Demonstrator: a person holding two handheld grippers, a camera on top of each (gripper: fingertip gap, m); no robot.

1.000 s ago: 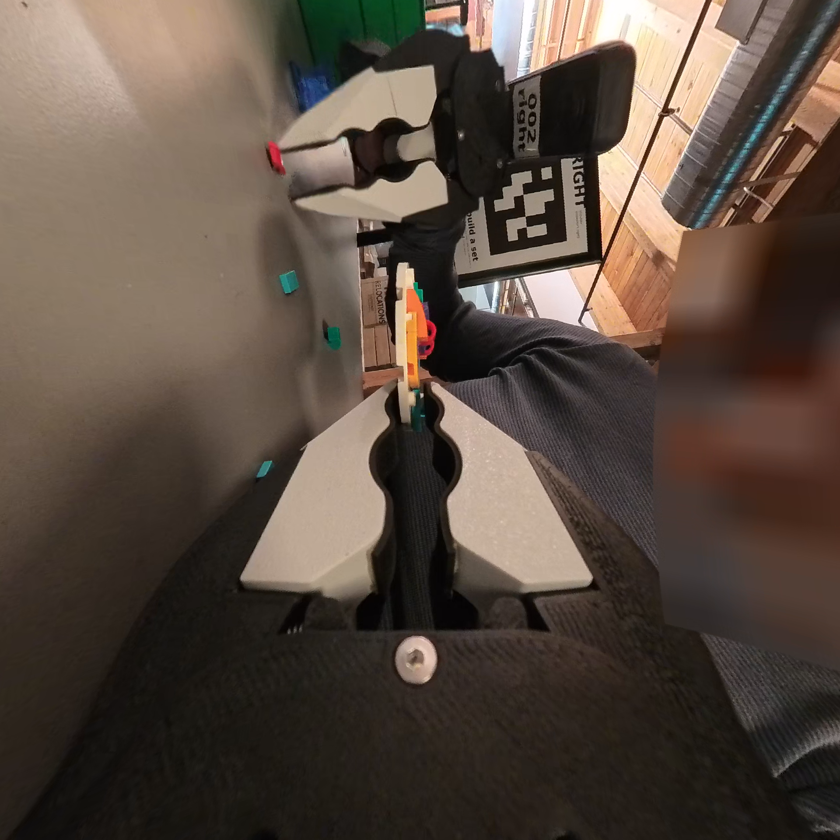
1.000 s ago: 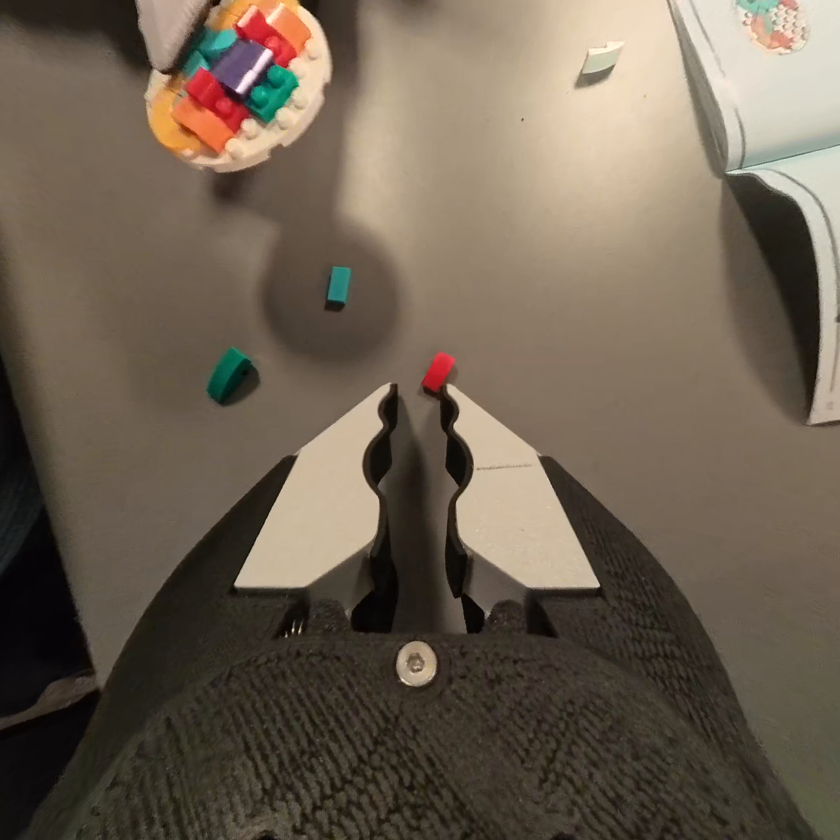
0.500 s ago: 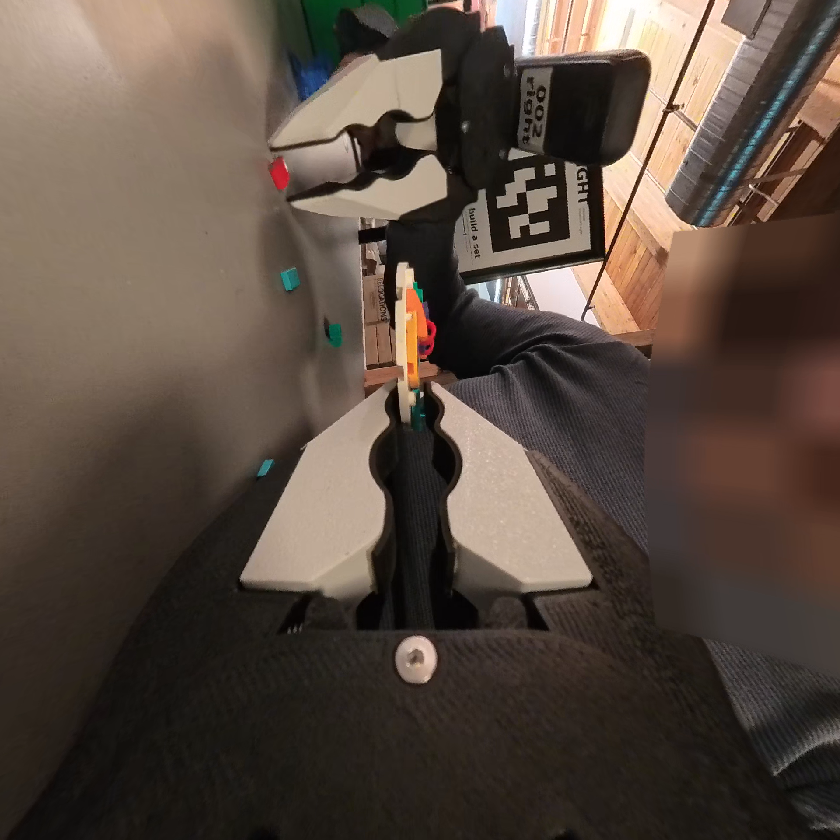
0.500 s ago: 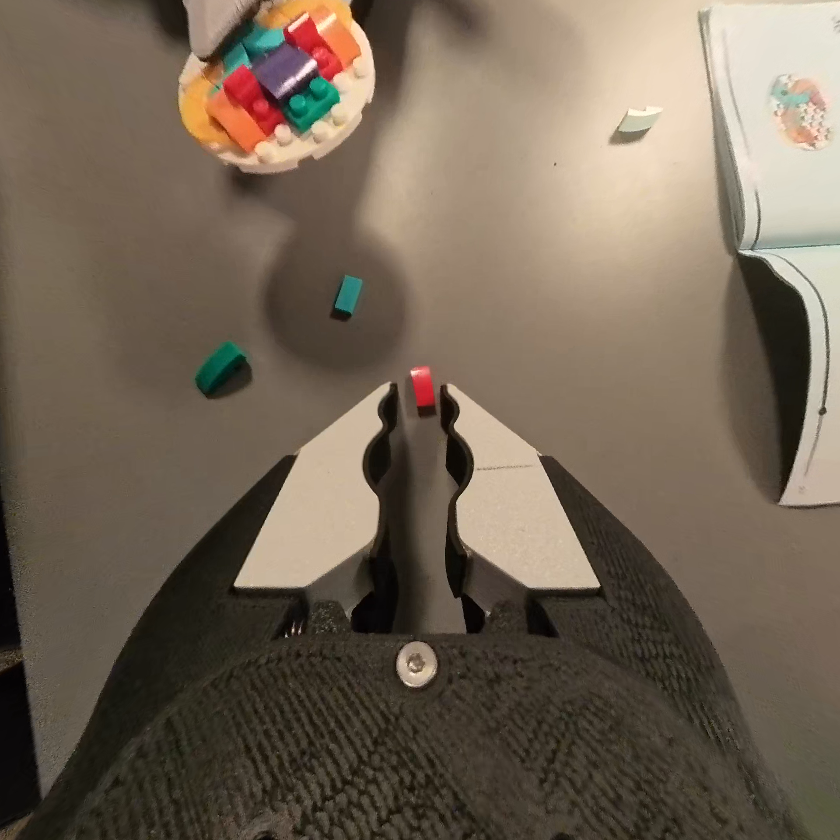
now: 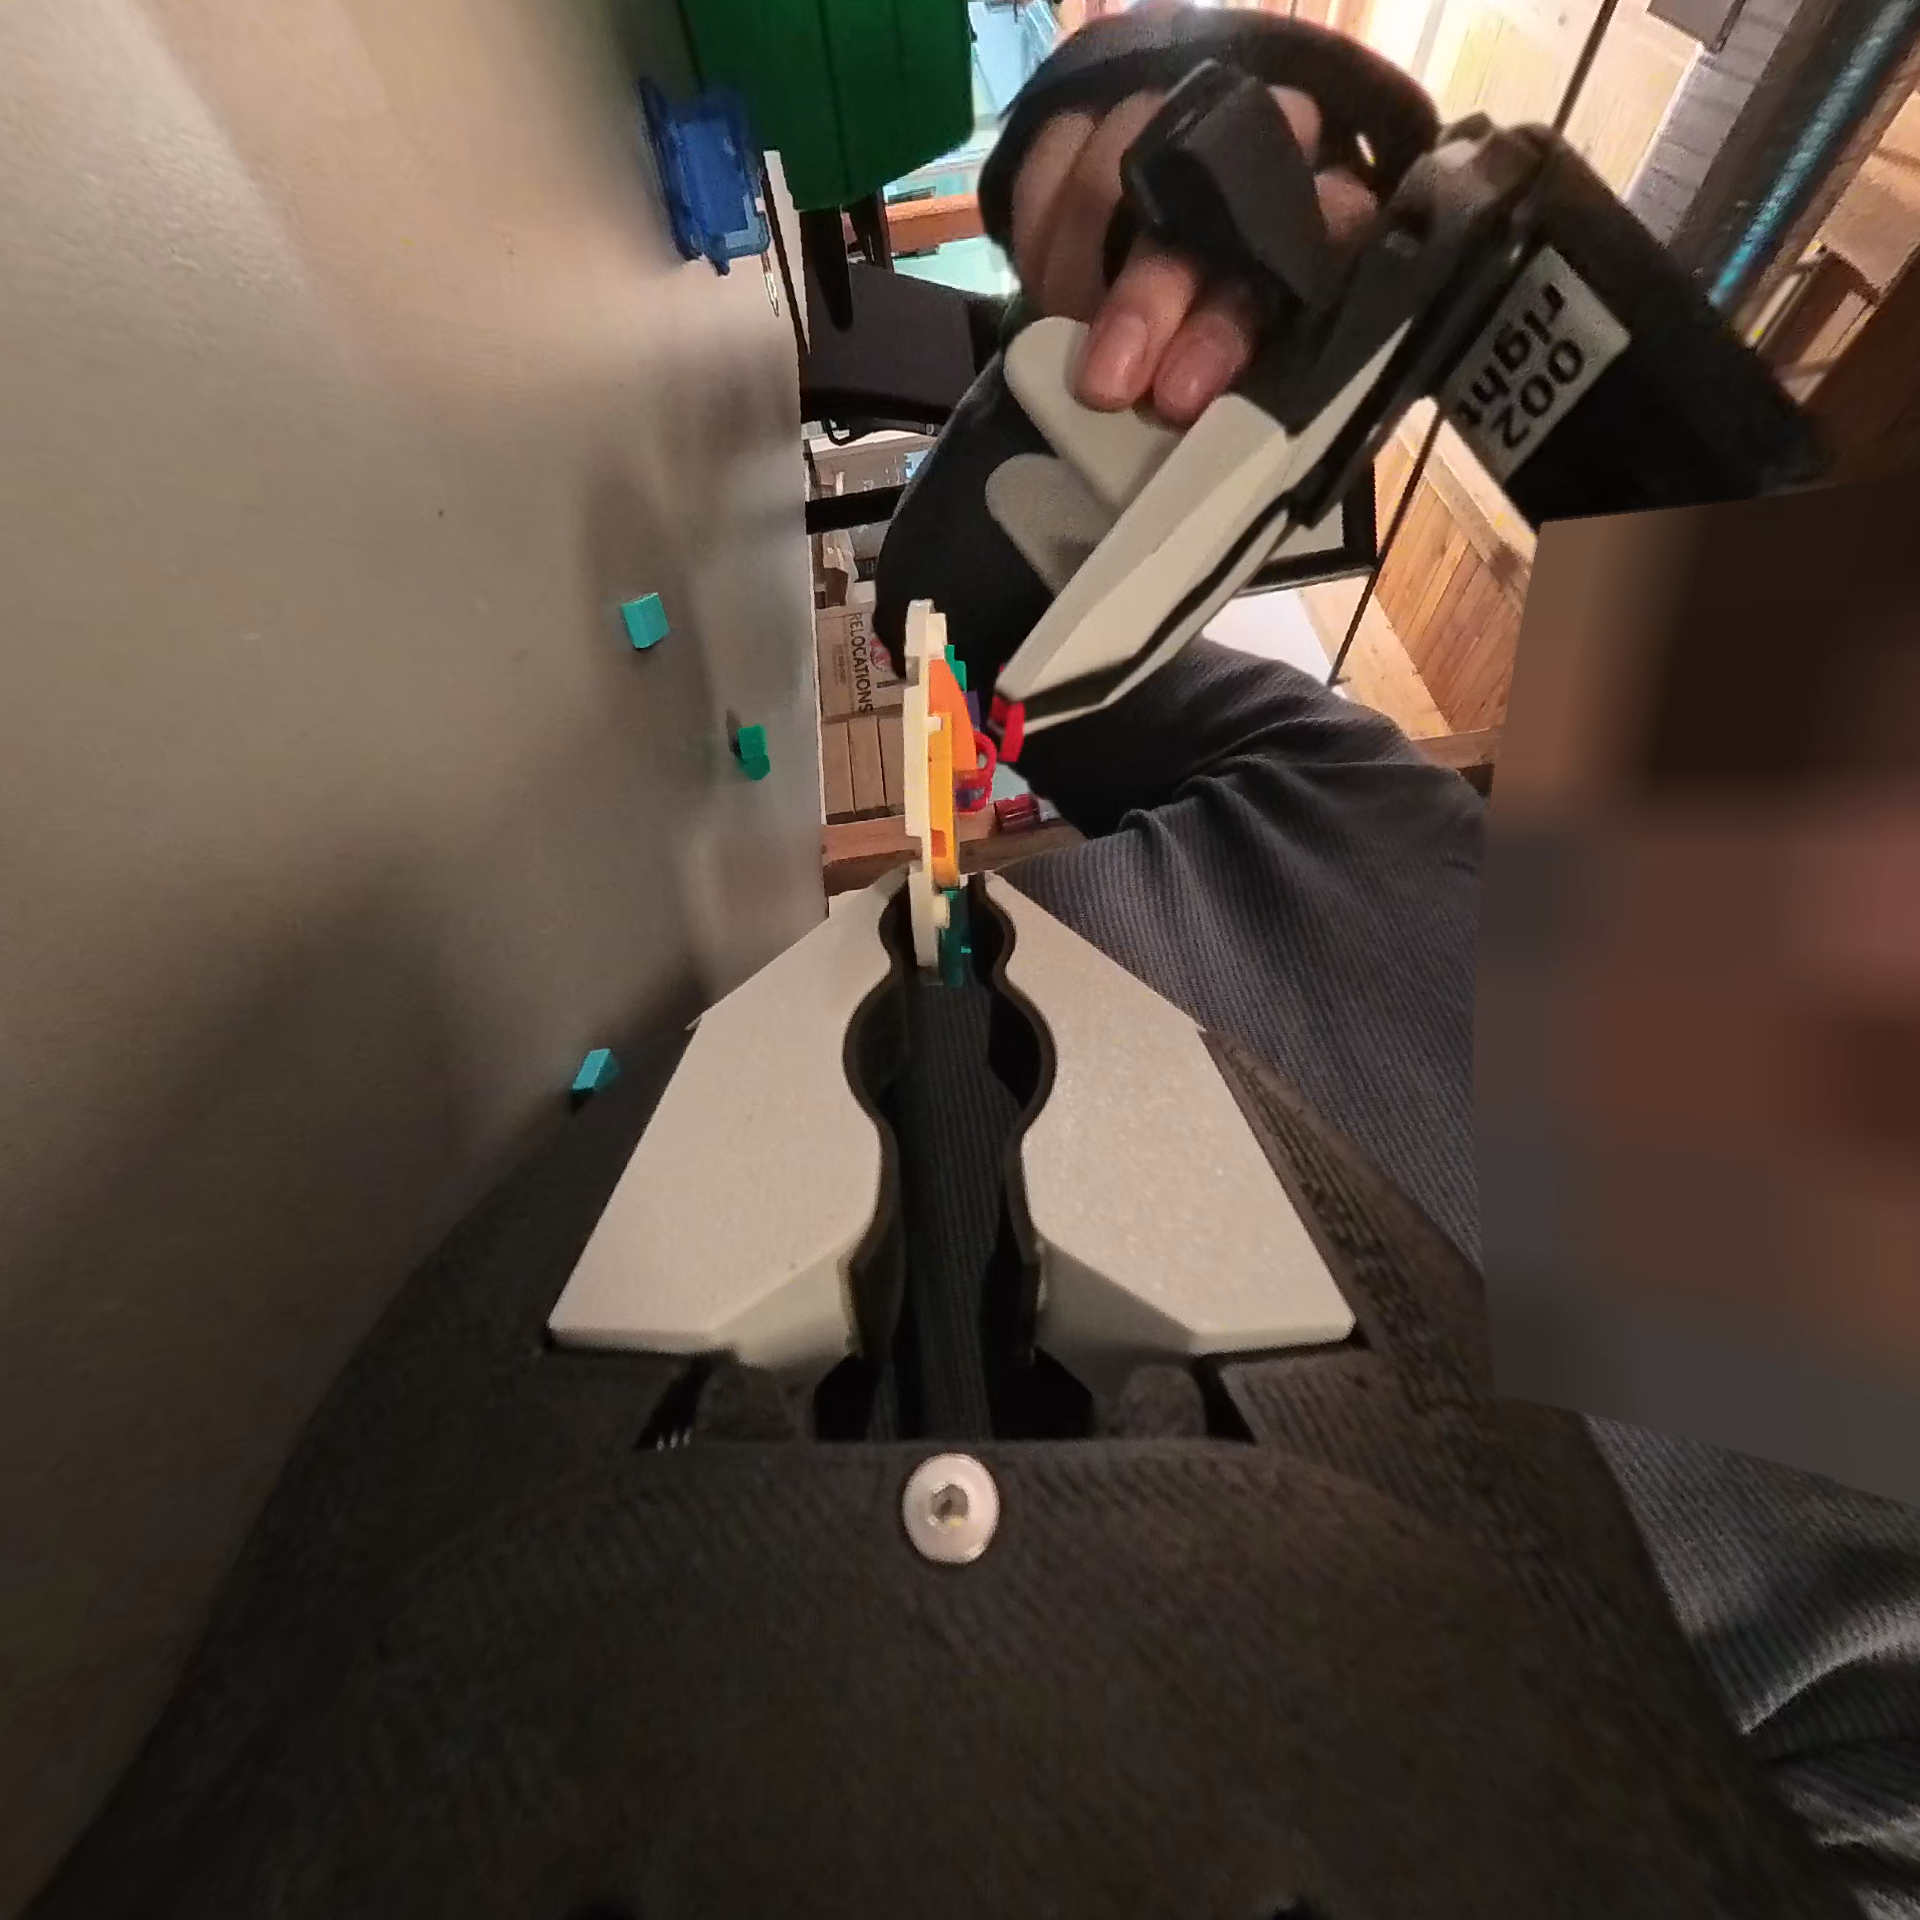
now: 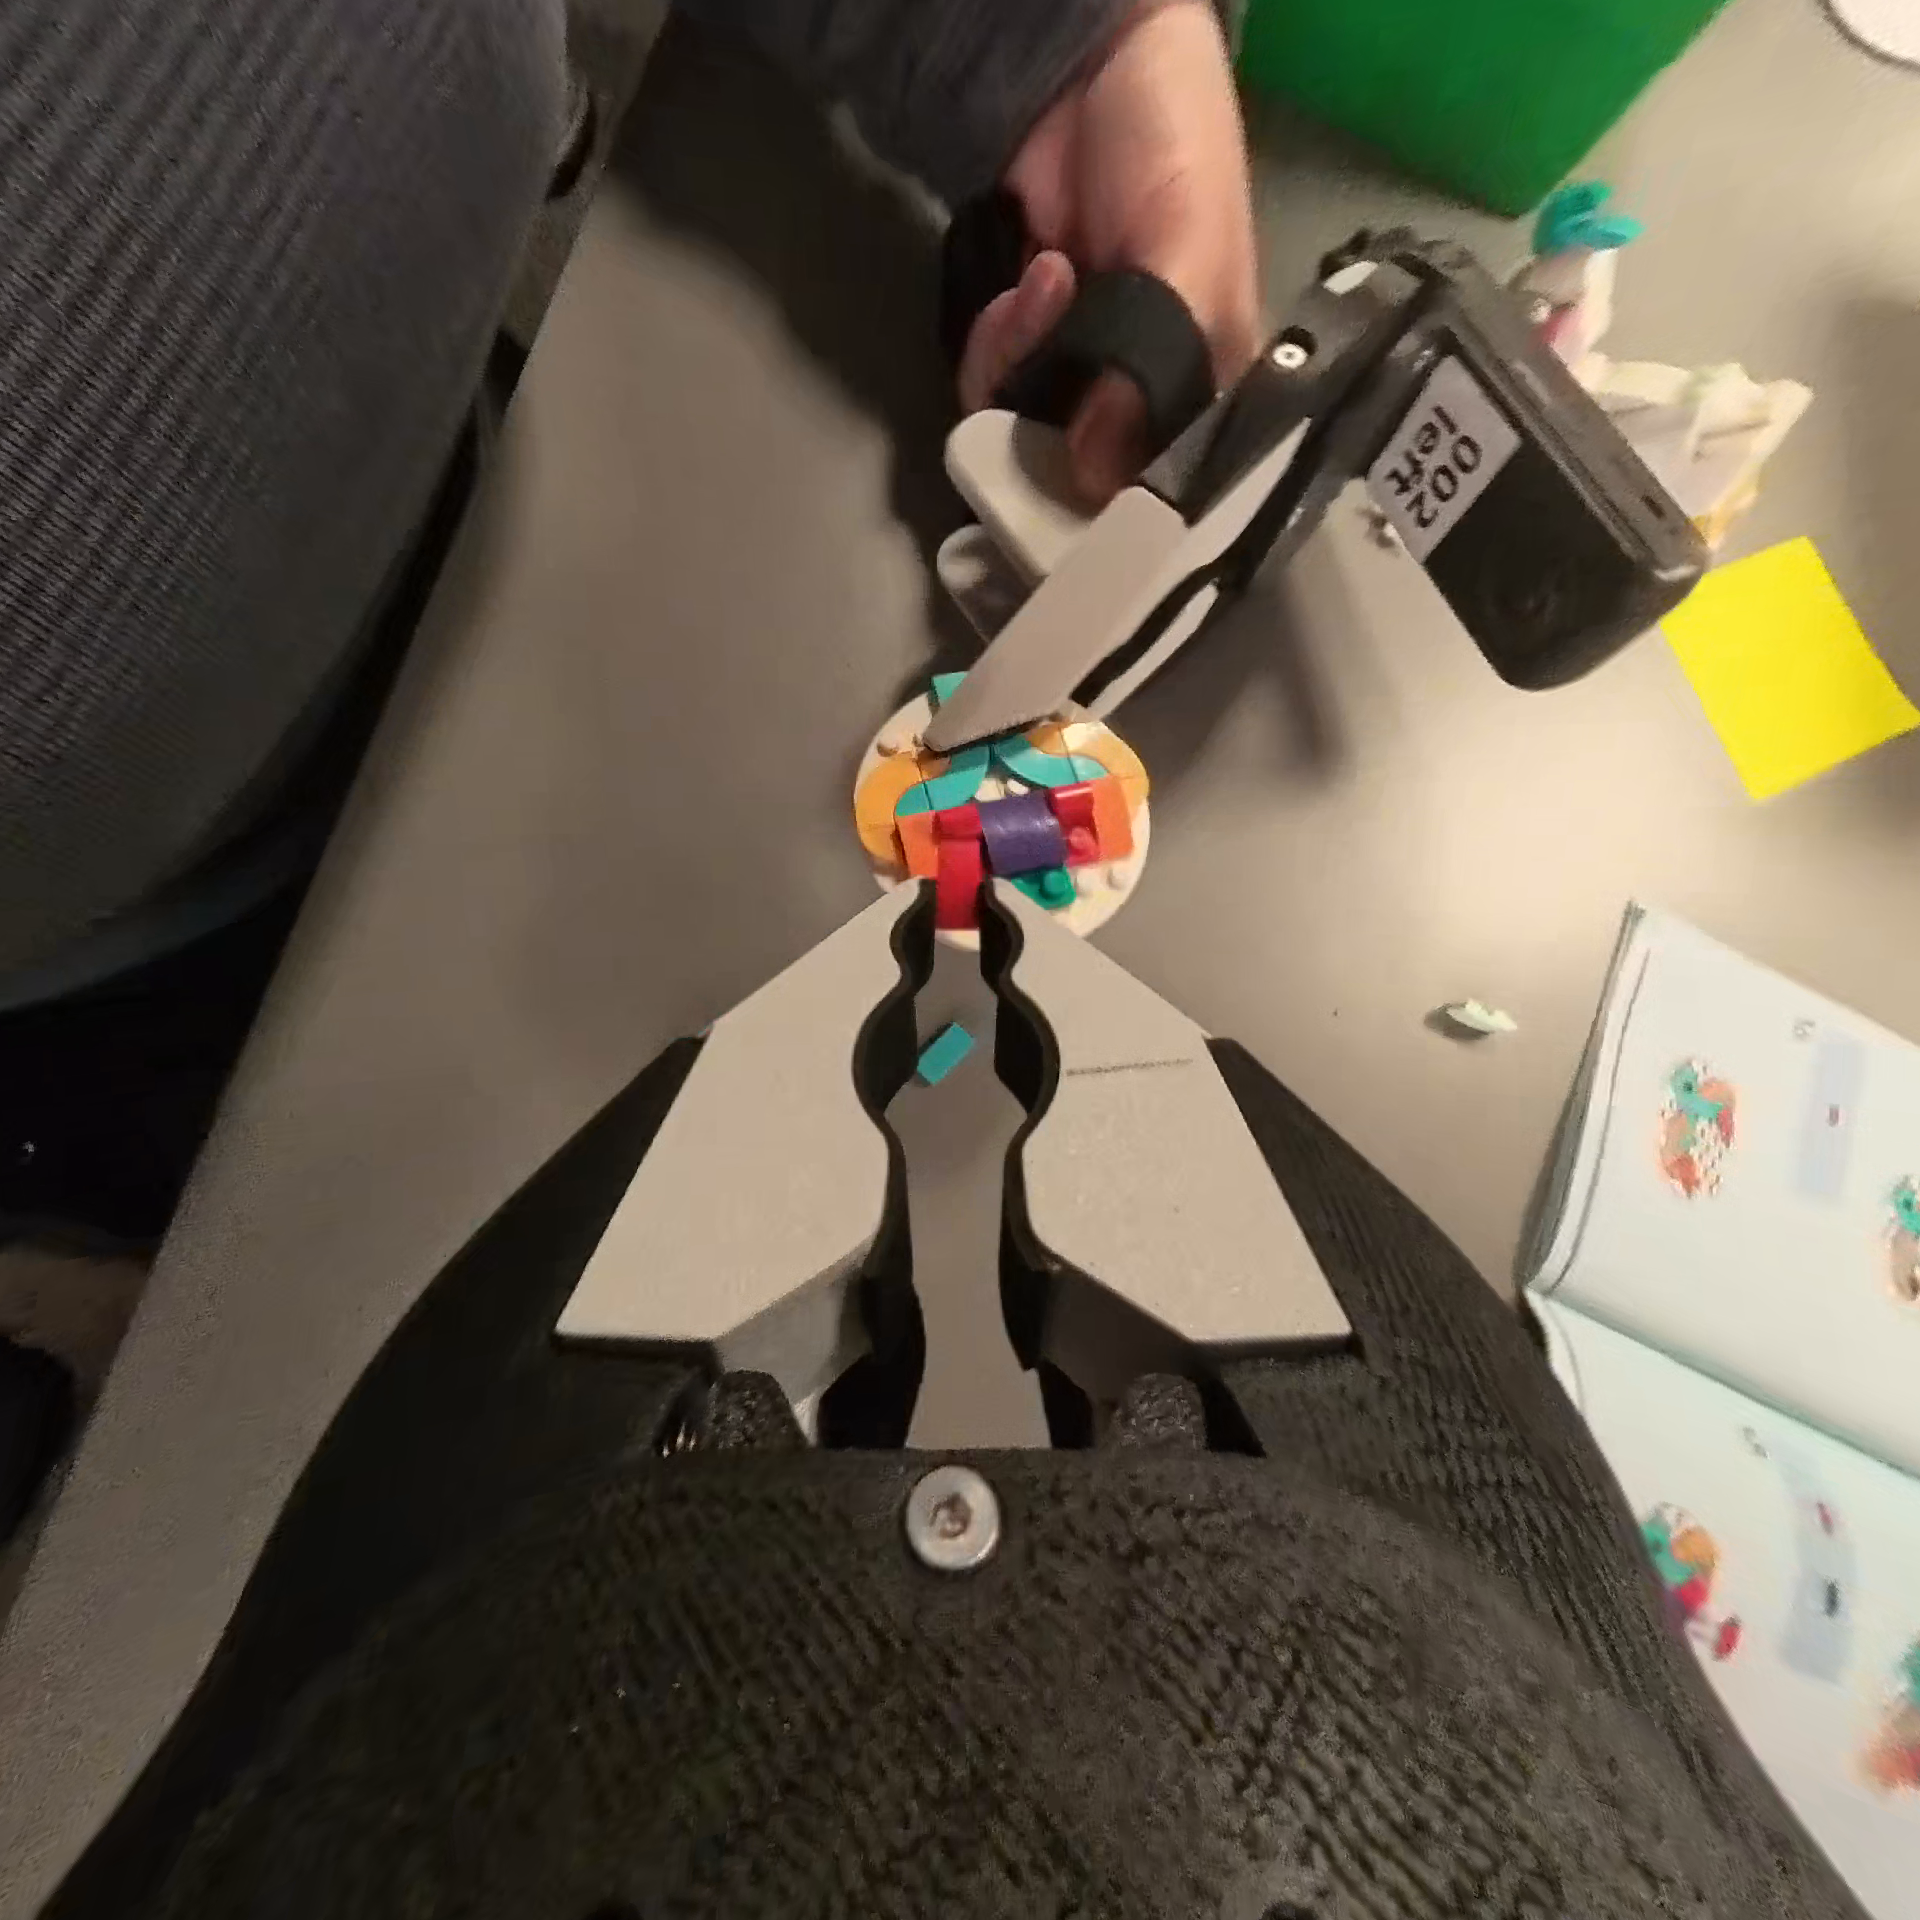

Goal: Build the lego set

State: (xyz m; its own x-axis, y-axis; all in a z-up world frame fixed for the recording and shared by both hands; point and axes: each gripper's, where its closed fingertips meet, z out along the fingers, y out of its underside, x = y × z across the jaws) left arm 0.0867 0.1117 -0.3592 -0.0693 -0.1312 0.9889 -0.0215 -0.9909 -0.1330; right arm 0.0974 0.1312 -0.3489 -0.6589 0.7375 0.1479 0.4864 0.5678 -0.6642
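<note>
My left gripper is shut on the rim of a round white lego model, held edge-on above the grey table. In the right wrist view the model shows its face of orange, teal, red and purple bricks, with the left gripper clamped on its far edge. My right gripper is shut on a small red brick and holds it against the model's near face. In the left wrist view the right gripper comes in from the upper right with the red brick at its tips.
Loose teal pieces lie on the table; one shows between my right fingers. A small white piece, an open instruction booklet, a yellow note and a green box are to the right. Left and right tips are no more than a few centimetres apart. The small white piece lies around 15 centimeters away from my right fingertips.
My right gripper has closed on the red brick, lifted it off the table and brought it up to the model. The left gripper has kept its hold on the model.
</note>
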